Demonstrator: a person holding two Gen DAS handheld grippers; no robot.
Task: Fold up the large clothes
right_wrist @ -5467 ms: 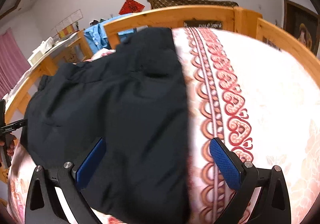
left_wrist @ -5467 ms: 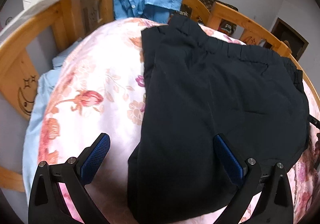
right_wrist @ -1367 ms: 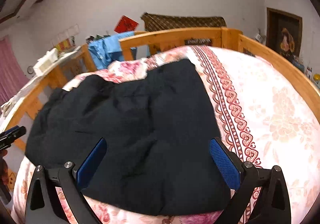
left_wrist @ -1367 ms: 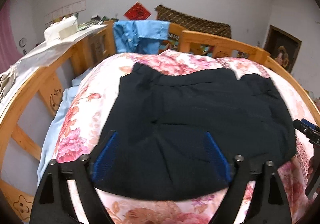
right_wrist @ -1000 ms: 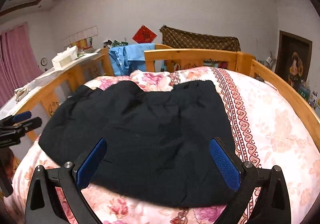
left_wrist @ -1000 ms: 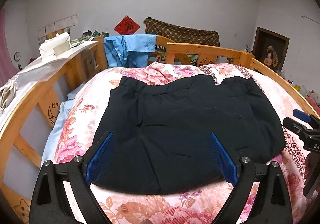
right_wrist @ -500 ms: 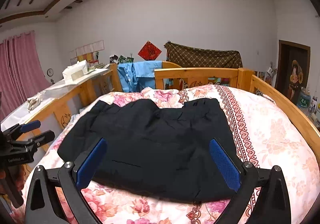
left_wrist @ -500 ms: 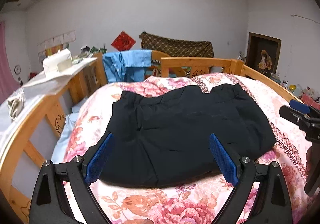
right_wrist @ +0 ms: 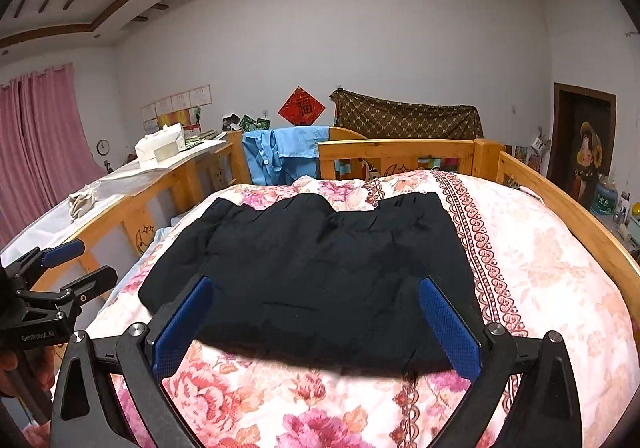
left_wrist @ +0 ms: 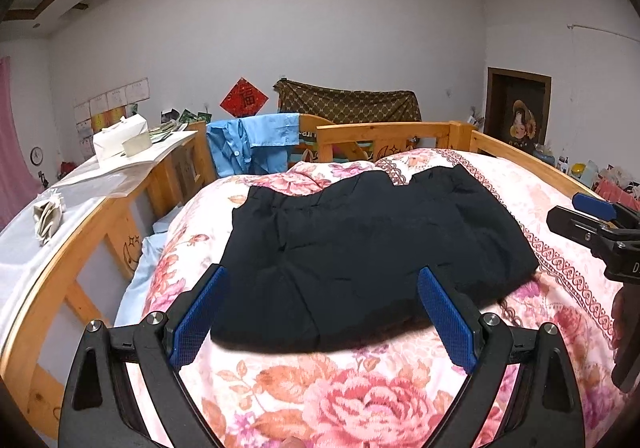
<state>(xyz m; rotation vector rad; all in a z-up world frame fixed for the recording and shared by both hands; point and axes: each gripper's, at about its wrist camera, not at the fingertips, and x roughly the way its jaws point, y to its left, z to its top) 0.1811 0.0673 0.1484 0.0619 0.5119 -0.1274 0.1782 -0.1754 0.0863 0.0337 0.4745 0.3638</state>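
Lying flat across the middle of the floral quilt (left_wrist: 360, 400), folded into a wide rectangle: dark garment (left_wrist: 360, 248), one edge near the patterned border stripe (right_wrist: 484, 268), nothing resting on top of it.

Held back above the near end of the bed, clear of the cloth: left gripper (left_wrist: 320, 312), jaws spread wide, blue pads (left_wrist: 196, 312) empty. Likewise right gripper (right_wrist: 316, 320), jaws released, gripping nothing. Visible at the right edge of the left wrist view: the other gripper's jaws, apart; at the left edge of the right wrist view: the left one with part of a hand (right_wrist: 24, 368) on its handle.

Surrounding items:
- Wooden bed rail (right_wrist: 400, 150) around the mattress, moon-and-star cutouts on the left side.
- Blue shirt (left_wrist: 252, 144) draped over the far rail.
- Light blue sheet (left_wrist: 134, 284) showing between quilt and left rail.
- Desk (right_wrist: 132, 176) beyond the left rail, bearing a white bag (right_wrist: 160, 144) and crumpled cloth (left_wrist: 48, 214).
- Red diamond wall decoration (right_wrist: 302, 106); brown patterned cloth (right_wrist: 404, 120) hung beside it.
- Framed picture (right_wrist: 586, 152) at right; pink curtain (right_wrist: 44, 140) at left.
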